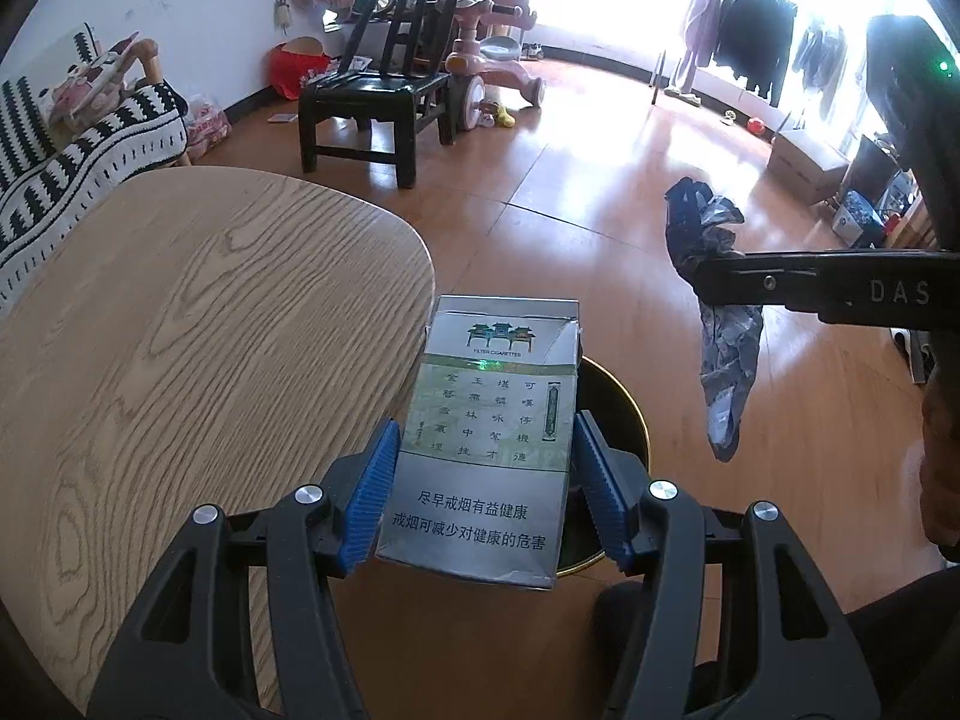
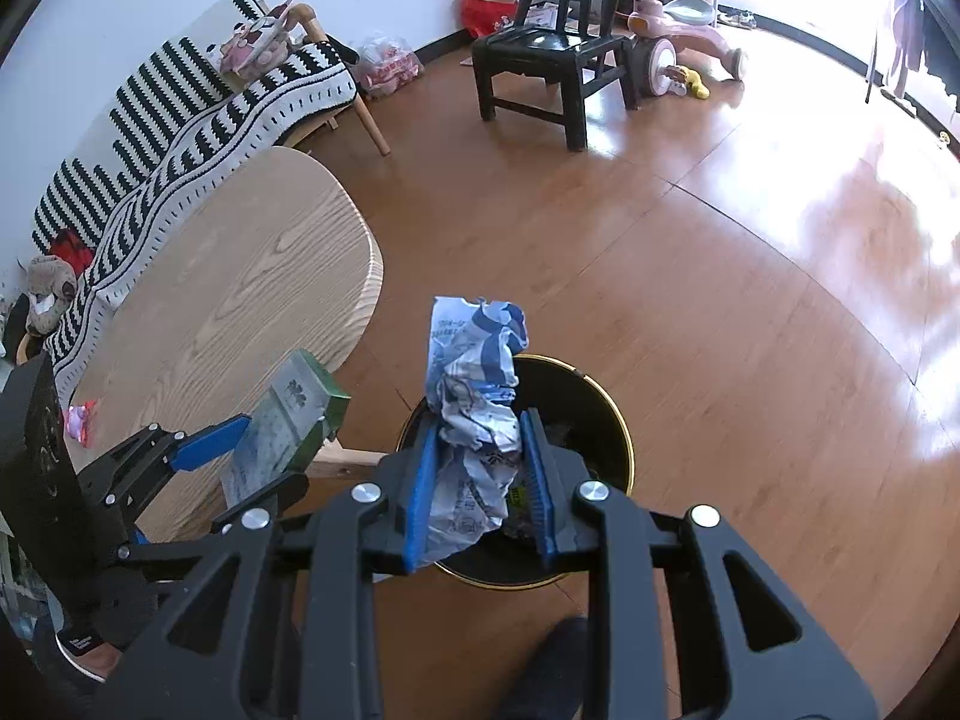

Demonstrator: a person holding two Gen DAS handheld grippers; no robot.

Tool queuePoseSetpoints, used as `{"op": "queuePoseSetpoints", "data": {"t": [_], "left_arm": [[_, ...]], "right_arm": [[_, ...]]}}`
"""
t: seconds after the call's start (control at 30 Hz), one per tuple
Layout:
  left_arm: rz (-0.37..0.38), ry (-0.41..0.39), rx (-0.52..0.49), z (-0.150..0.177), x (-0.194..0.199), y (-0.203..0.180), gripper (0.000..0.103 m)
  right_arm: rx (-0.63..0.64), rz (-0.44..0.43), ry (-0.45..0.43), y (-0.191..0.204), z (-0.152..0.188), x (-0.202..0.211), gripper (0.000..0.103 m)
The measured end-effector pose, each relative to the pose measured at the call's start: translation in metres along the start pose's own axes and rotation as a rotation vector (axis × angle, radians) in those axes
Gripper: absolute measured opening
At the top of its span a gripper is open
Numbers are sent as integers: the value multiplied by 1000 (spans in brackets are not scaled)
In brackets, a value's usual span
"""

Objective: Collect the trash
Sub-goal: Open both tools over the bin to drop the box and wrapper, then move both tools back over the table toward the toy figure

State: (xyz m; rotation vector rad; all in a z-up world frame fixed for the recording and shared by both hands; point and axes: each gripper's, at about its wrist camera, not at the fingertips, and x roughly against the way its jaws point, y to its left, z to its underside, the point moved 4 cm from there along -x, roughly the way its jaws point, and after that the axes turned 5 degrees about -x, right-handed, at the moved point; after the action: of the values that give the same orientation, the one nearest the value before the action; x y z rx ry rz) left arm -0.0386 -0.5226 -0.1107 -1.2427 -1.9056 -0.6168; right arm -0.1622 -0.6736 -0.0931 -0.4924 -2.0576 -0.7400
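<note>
My left gripper (image 1: 485, 483) is shut on a grey-green cigarette pack (image 1: 492, 414) and holds it above a black, gold-rimmed trash bin (image 1: 612, 414) beside the wooden table (image 1: 198, 330). My right gripper (image 2: 480, 474) is shut on a crumpled blue-and-white wrapper (image 2: 474, 396), held over the same bin (image 2: 588, 420), which has some trash inside. In the right wrist view the left gripper (image 2: 240, 456) with the pack (image 2: 288, 426) is at the left, by the table edge. In the left wrist view the right gripper (image 1: 720, 285) with the wrapper (image 1: 720, 348) is at the right.
A small pink wrapper (image 2: 81, 423) lies on the table (image 2: 240, 276). A striped sofa (image 2: 180, 120) stands behind it. A black chair (image 2: 552, 54) and a pink ride-on toy (image 2: 678, 30) stand on the wood floor farther off. My foot (image 2: 552, 666) is near the bin.
</note>
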Motion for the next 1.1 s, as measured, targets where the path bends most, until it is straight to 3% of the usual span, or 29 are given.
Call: {"op": "queuePoseSetpoints", "data": {"t": [0.47, 0.53, 0.57, 0.6, 0.63, 1.03, 1.1], "left_arm": [[-7, -2, -14, -1, -3, -4, 58], [-1, 0, -22, -1, -3, -6, 59], [0, 0, -25, -1, -4, -6, 60], [-1, -1, -26, -1, -4, -6, 64], [-1, -5, -25, -1, -3, -6, 68], [-13, -23, -23, 0, 5, -2, 76], [-25, -30, -21, 2, 11, 5, 77]], "right_arm": [[-6, 4, 2, 4, -2, -3, 27], [-8, 5, 2, 1, -3, -4, 31], [-11, 7, 1, 0, -3, -4, 42], [-15, 9, -1, -1, -3, -4, 61], [-21, 9, -6, -2, -4, -3, 68], [-30, 3, -36, 0, -9, 2, 72], [-26, -4, -45, 6, -10, 2, 77]]}}
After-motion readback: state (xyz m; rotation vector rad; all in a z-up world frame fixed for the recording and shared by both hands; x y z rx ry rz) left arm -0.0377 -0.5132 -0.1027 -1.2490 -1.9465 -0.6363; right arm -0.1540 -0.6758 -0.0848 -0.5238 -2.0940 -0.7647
